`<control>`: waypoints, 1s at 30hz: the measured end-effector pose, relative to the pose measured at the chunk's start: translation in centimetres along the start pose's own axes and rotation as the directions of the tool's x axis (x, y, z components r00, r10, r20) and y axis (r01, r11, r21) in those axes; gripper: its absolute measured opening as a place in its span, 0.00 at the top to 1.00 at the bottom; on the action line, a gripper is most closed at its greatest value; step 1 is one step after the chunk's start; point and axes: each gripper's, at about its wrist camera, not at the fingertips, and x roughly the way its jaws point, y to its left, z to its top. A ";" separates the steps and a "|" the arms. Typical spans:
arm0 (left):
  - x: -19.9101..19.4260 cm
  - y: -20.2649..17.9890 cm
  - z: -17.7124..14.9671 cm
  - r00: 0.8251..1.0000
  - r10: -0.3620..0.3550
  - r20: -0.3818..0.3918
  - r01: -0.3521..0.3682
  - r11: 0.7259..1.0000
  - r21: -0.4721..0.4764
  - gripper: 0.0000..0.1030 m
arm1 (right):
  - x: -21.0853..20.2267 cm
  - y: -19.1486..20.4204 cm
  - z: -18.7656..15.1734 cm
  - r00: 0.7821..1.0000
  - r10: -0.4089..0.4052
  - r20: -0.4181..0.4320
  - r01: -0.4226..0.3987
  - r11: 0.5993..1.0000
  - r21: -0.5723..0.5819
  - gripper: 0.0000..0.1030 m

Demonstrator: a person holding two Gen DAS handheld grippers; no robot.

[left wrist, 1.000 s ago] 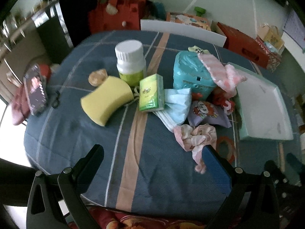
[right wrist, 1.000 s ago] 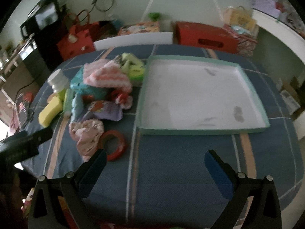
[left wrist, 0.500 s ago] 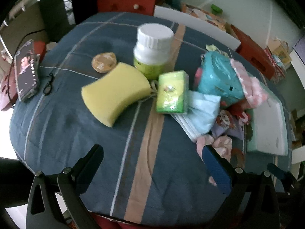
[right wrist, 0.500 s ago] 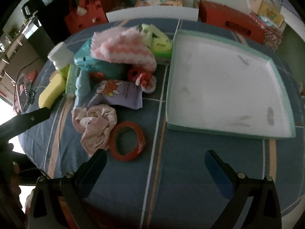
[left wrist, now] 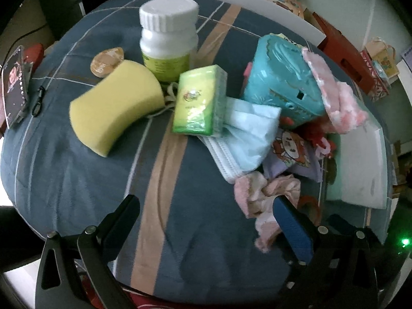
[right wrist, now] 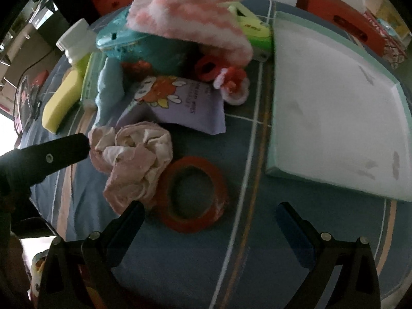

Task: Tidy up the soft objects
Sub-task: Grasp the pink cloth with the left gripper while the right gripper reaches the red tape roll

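Note:
A pile of soft things lies on the blue striped tablecloth (left wrist: 77, 170): a yellow sponge (left wrist: 116, 108), a green tissue pack (left wrist: 199, 100), blue face masks (left wrist: 244, 139), a crumpled pink cloth (right wrist: 134, 162) and a fluffy pink-white cloth (right wrist: 190, 23) draped over a teal box (left wrist: 283, 77). My left gripper (left wrist: 204, 206) is open and empty, hovering just short of the masks, its right finger beside the crumpled pink cloth (left wrist: 267, 193). My right gripper (right wrist: 209, 211) is open over a red tape ring (right wrist: 193, 193), next to the pink cloth.
A white tray with a mint rim (right wrist: 334, 103) sits right of the pile. A white-capped bottle (left wrist: 168, 38), a purple cartoon pouch (right wrist: 180, 103) and a red-white scrunchie (right wrist: 231, 82) are in the pile. The left gripper's finger (right wrist: 51, 154) reaches in at the left.
Both grippers have moved forward and lower toward the pile. The sponge and tissue pack loom larger for the left, the pink cloth and tape ring for the right. Nothing was grasped.

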 end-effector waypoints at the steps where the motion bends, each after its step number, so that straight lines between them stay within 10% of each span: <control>1: 0.2 -0.4 0.1 1.000 0.001 -0.005 -0.001 1.000 0.000 0.00 | 0.0 0.1 0.2 1.000 0.003 0.009 -0.003 1.000 0.006 0.03; 18: 6.4 -8.4 0.5 0.995 -0.056 -0.083 0.053 0.998 -0.039 0.02 | -2.3 -1.3 -0.3 0.994 0.086 0.065 -0.089 0.995 0.037 0.44; 30: 8.1 -15.0 -0.7 0.996 -0.083 -0.044 0.082 0.996 -0.019 0.40 | -2.7 -2.4 -1.4 0.995 0.070 0.068 -0.072 0.997 0.040 0.45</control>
